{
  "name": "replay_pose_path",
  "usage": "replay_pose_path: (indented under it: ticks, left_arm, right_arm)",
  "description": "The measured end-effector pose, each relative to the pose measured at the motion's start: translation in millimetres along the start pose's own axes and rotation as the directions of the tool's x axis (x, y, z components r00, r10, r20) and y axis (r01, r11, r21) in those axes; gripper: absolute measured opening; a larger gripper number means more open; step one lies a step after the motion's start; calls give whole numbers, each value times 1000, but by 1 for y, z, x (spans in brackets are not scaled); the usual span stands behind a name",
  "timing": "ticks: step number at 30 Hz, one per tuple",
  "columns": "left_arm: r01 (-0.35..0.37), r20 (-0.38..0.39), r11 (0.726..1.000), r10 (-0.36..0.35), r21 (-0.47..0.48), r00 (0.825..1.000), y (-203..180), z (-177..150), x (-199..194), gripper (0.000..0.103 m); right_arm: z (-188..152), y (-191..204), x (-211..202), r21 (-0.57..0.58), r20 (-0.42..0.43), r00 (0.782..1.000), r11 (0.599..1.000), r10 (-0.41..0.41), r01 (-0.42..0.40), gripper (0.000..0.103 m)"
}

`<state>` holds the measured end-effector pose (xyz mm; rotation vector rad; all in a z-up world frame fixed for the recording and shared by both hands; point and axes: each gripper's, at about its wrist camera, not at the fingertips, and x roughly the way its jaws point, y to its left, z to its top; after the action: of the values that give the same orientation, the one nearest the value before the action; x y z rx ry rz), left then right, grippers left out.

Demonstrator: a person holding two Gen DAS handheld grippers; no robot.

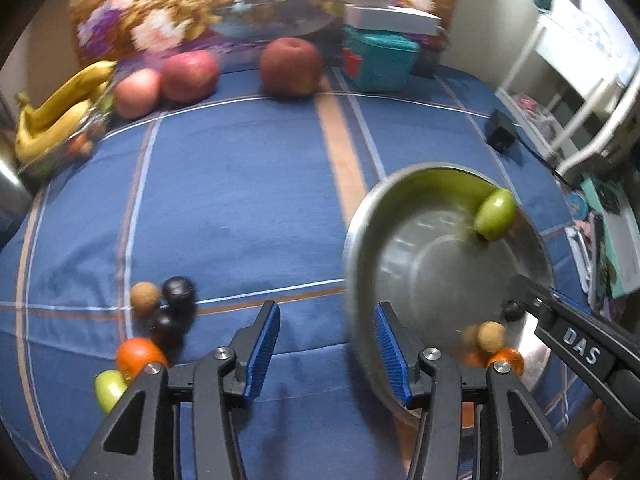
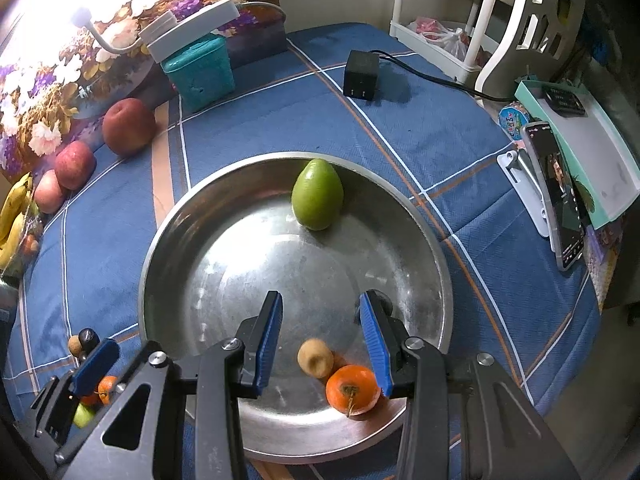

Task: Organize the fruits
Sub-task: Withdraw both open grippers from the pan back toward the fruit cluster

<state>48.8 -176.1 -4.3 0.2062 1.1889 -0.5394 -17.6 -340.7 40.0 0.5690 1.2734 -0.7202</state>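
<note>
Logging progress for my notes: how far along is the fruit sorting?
Done: green fruit, orange and a small brown fruit lie in the metal bowl. In hand: nothing; both grippers open. Left: the small fruit cluster on the cloth.

A blue plaid cloth [image 2: 440, 128] covers the desk; a floral panel [image 1: 224, 4] stands behind, a white rack [image 2: 476, 20] beside it.

bananas [image 1: 60, 112]: blurred, cut off left | green fruit [image 1: 109, 390]: half hidden by fingers
</note>
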Motion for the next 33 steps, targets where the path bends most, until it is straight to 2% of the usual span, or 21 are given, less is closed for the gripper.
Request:
replay_pose_path:
  ticks: [7,16,18,20,24,26,28,29,31,33]
  left_arm:
    - [-39,-10,994,38,-105,999,34,0,-1,55]
    - [-61,-3,983,61,-173,998,57,1,-5,60]
    - [-66,-2,981,66,-184,998,60,0,-6,64]
    - [-78,-3,978,79,-195,997,64,1,-6,77]
    - [-107,-1,972,109,-207,994,70,1,-6,83]
    - [-115,-1,970,118,-214,993,73,1,-6,92]
    - [-126,1,968,129,-217,992,75,0,-6,100]
    - [-132,3,967,136,-218,991,76,0,-6,103]
    - [-141,2,966,145,-217,989,77,0,-5,103]
    - [-149,-3,964,152,-219,988,78,-1,-4,103]
  right_arm:
    - [-3,6,5,-15,-20,1000,1000,18,-19,42]
    - [-11,30,3,-63,-36,996,995,81,-83,42]
    - [-13,36,3,-78,-41,996,993,83,-86,42]
    - [-15,40,2,-93,-42,996,992,84,-87,42]
    - [-15,45,1,-114,-41,996,990,83,-87,42]
    - [-15,45,2,-117,-45,996,990,80,-85,42]
    - [-15,44,5,-114,-56,996,990,75,-81,45]
    - [-15,43,6,-111,-59,996,991,74,-80,51]
    - [-15,42,8,-109,-62,995,991,75,-82,57]
    - [-15,43,7,-113,-61,995,990,74,-80,58]
